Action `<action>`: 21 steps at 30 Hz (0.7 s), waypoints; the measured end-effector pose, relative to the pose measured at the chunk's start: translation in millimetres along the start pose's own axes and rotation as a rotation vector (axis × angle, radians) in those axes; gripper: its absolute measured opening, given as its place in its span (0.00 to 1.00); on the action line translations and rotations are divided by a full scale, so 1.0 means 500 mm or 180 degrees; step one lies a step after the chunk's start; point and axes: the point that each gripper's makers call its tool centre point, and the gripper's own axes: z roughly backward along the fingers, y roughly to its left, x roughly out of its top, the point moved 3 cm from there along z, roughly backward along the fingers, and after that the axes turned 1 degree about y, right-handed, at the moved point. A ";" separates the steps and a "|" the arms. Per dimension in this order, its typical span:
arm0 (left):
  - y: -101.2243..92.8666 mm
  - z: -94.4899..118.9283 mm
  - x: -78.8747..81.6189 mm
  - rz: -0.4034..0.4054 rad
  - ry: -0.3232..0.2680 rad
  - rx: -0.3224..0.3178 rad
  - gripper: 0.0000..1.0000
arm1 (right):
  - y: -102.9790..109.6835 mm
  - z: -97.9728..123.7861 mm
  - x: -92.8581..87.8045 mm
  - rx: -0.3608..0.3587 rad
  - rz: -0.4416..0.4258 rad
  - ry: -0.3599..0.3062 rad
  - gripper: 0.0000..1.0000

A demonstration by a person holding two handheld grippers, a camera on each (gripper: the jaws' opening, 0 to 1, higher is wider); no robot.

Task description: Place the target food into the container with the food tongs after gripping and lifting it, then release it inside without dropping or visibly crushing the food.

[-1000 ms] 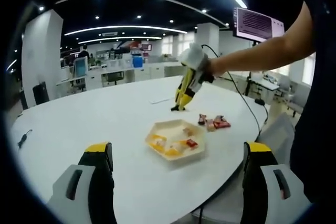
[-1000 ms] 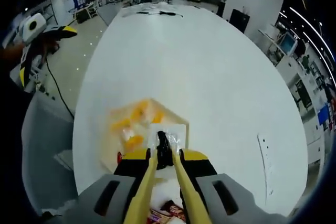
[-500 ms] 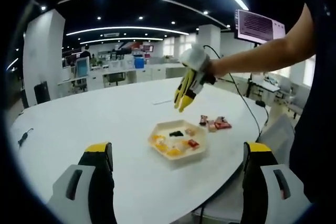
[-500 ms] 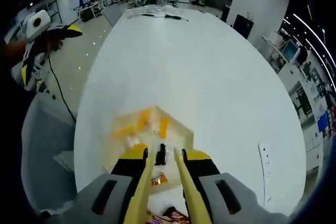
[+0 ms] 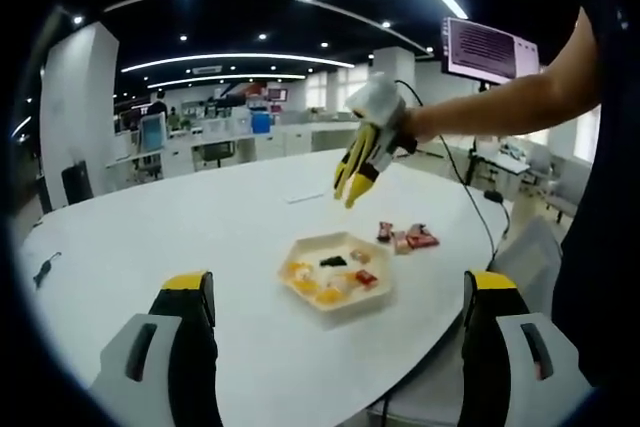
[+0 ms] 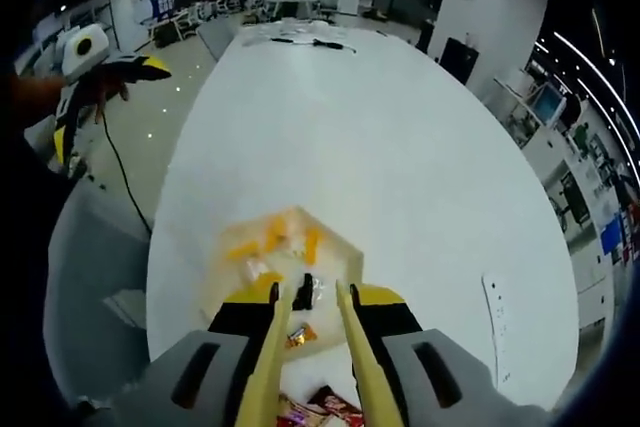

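A white hexagonal tray (image 5: 338, 309) sits on the white table and holds orange and red snacks. A small dark food piece (image 5: 333, 261) lies in it near the far side. My right gripper (image 5: 351, 185), with long yellow tongs, hangs above the tray in a person's hand. In the right gripper view the tongs (image 6: 306, 290) stand open and hold nothing. The dark piece (image 6: 303, 294) lies in the tray (image 6: 290, 217) below the gap between them. My left gripper (image 5: 340, 287) is wide open near the table's front edge, short of the tray.
Several wrapped snacks (image 5: 405, 237) lie on the table just right of the tray, also at the bottom of the right gripper view (image 6: 318, 407). A paper strip (image 6: 497, 322) lies farther off. The left gripper (image 6: 100, 72) shows beyond the table edge, cable trailing.
The tongs held the dark piece over the tray, then let it go into the tray. The right gripper has since risen, tongs open. The left gripper stayed put.
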 end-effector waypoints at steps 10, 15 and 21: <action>-0.005 -0.016 0.009 -0.0031 0.0003 -0.0051 0.99 | 0.003 0.038 -0.033 -0.0074 -0.0070 -0.0055 0.27; -0.011 -0.026 0.014 -0.0044 -0.0003 -0.0093 0.99 | 0.005 0.061 -0.059 -0.0092 -0.0086 -0.0121 0.28; -0.014 -0.031 0.010 -0.0009 -0.0014 -0.0073 0.99 | 0.006 0.086 -0.097 -0.0104 -0.0155 -0.0113 0.28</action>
